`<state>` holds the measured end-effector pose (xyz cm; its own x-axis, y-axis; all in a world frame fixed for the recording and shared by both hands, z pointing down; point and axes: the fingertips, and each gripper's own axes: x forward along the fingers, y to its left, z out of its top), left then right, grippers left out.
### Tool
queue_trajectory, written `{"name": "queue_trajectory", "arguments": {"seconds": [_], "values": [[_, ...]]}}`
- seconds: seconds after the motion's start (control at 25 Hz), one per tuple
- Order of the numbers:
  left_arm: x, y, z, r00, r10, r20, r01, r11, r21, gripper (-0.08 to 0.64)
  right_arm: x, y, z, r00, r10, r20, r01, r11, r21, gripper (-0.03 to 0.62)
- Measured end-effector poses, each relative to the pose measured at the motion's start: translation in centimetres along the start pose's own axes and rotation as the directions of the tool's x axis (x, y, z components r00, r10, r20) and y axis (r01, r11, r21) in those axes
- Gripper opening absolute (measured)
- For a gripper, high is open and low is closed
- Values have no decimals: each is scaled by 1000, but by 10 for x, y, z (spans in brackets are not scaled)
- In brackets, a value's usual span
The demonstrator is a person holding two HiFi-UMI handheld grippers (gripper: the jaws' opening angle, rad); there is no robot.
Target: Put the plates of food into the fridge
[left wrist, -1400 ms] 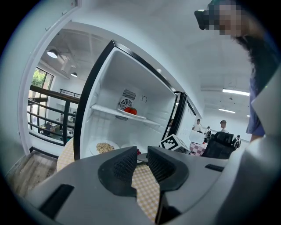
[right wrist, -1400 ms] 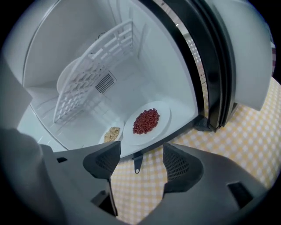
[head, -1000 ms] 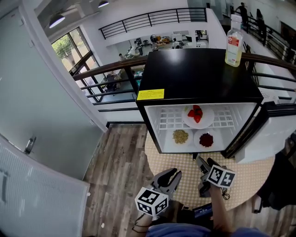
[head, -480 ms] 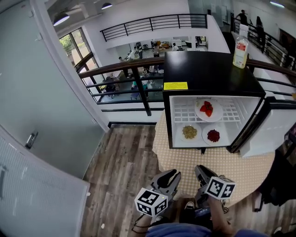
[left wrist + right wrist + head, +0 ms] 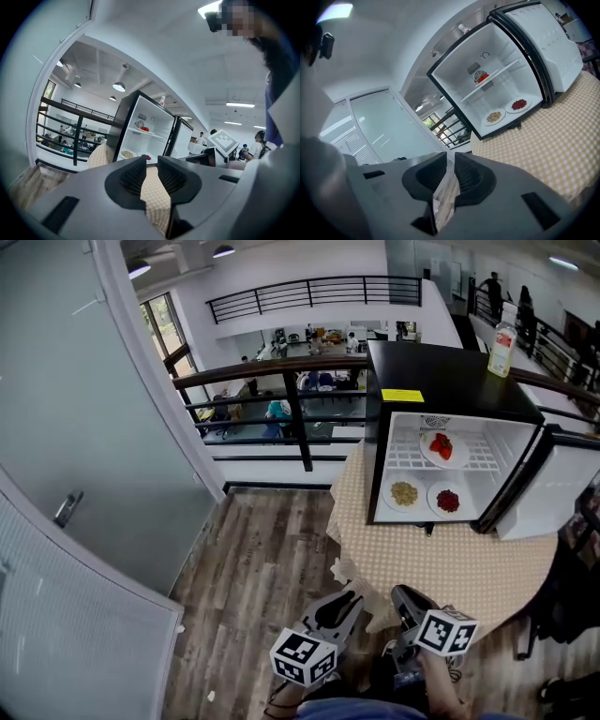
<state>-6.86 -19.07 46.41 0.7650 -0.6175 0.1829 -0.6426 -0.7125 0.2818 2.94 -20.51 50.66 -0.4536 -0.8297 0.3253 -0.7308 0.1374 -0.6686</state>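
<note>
A black mini fridge (image 5: pixel 441 367) stands open on a round table with a checked cloth (image 5: pixel 441 563). Inside, a plate of strawberries (image 5: pixel 443 447) rests on the wire shelf. A plate of yellowish food (image 5: pixel 404 493) and a plate of dark red food (image 5: pixel 448 501) lie on the fridge floor. Both grippers hang low near me, well short of the fridge. My left gripper (image 5: pixel 345 599) holds nothing, and a narrow gap shows between its jaws (image 5: pixel 151 161). The jaws of my right gripper (image 5: pixel 405 596) are closing on nothing, a thin slit still between them (image 5: pixel 450 159).
The white fridge door (image 5: pixel 553 493) swings out to the right. A clear bottle (image 5: pixel 502 338) stands on the fridge's top. A dark railing (image 5: pixel 281 381) runs behind the table, over a drop. A glass wall with a door (image 5: pixel 66 512) lines the left. The floor is wood plank (image 5: pixel 253 559).
The fridge and table have slid to the right and farther off in the head view as I backed away. My right gripper's jaws have gone from wide apart to nearly together.
</note>
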Motion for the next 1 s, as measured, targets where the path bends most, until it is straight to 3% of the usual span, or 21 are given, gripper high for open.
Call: {"name": "queue_trajectory", "arguments": {"seconds": [0.24,0.44,0.76,1.0], "values": [[-46,1,-41,999,-30,-45,29,999,-27,84,-28,5,-71,999,-37,-32,40,996,76,58],[-60,-1,-60,997,-63,-44,56,988,-145,84,-57,13,-97,996,-74,-41,78,991,104,55],[-64,-43,-75,986,-140,-93,130,986,-105,84,-91,-7,-91,995,-98,-2,97,991,96,47],[-68,-73,-83,990,-99,-101,88,990,-108,84,-123,-11,-78,998,-61,-4,61,995,85,46]]}}
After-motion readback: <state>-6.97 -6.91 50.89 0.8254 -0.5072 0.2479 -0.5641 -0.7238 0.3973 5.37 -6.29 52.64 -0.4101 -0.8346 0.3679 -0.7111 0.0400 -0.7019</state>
